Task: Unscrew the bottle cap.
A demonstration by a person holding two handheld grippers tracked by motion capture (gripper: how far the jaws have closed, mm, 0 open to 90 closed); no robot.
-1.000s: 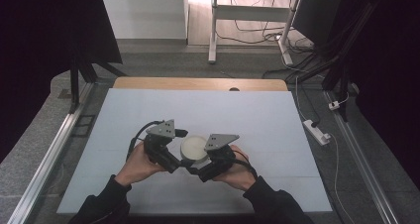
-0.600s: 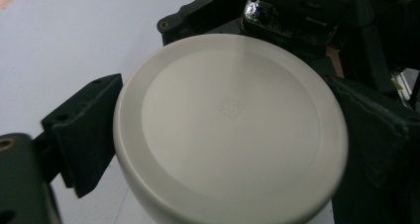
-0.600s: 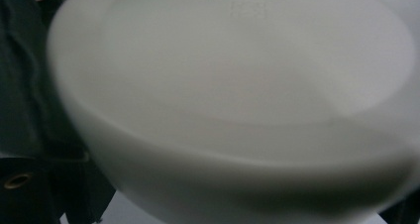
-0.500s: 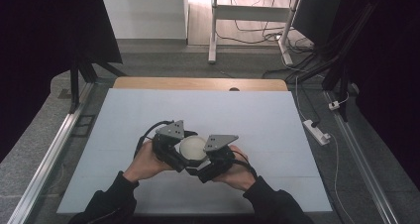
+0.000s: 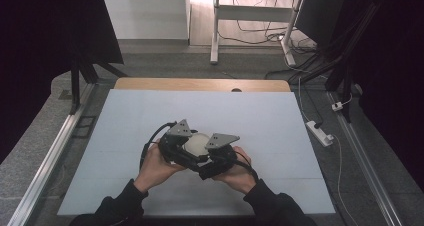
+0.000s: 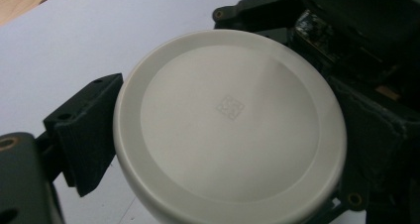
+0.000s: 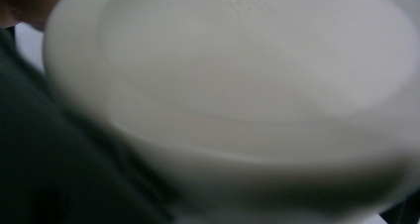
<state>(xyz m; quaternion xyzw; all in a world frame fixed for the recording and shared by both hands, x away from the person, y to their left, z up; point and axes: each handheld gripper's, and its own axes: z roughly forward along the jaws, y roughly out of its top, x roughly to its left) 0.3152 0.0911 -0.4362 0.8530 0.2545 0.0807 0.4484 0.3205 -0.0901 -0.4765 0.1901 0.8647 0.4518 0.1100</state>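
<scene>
Black sleeves cover both forearms, and each black gripper, left and right, carries a grey triangular plate on top, a black cable behind.

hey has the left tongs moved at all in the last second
Yes. The left tongs shifted right along the white table, closing in on the white round container beside the right tongs.

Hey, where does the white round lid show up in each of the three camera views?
High view: the white lid sits low and center, between the two hand-held grippers, above the table.
Left gripper view: it sits in the middle, its flat top facing the camera.
Right gripper view: it spans the frame, close and blurred.
Shared landmark: the small square mark on the lid's top, seen in both gripper views.
</scene>
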